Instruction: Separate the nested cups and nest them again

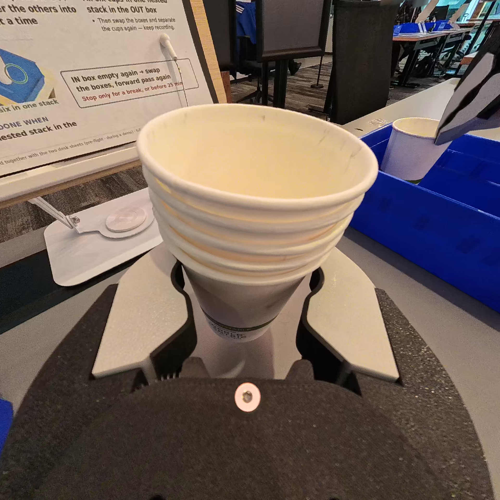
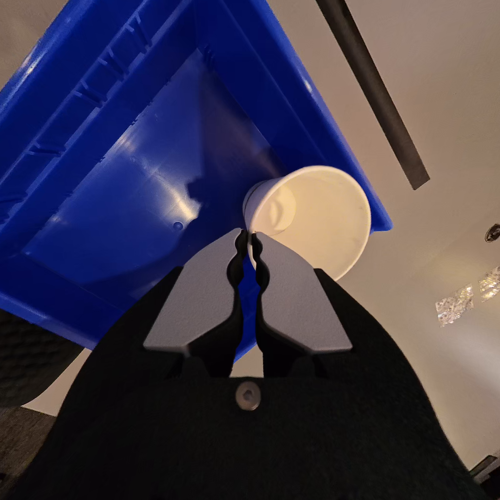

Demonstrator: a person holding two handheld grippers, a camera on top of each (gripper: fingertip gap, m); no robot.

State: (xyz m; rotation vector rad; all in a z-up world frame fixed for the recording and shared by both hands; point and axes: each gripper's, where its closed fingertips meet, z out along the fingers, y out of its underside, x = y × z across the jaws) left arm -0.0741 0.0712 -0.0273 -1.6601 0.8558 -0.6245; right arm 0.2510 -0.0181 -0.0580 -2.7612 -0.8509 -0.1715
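Observation:
A stack of several nested white paper cups (image 1: pixel 254 189) stands upright between the fingers of my left gripper (image 1: pixel 247 273), which is shut on the stack's lower body just above the grey table. My right gripper (image 2: pixel 249 235) is shut on the rim of a single white paper cup (image 2: pixel 319 216), one finger inside and one outside. That cup sits tilted at a corner of the blue bin (image 2: pixel 108 189). In the left wrist view the right gripper (image 1: pixel 473 102) and the single cup (image 1: pixel 408 154) show at the far right, in the blue bin (image 1: pixel 433 230).
A white instruction board (image 1: pixel 108 81) stands at the back left, with a white stand base (image 1: pixel 89 251) on the table below it. The grey table (image 1: pixel 405 351) runs under the bin. A dark strip (image 2: pixel 378 94) lies beyond the bin. Chairs and desks stand farther back.

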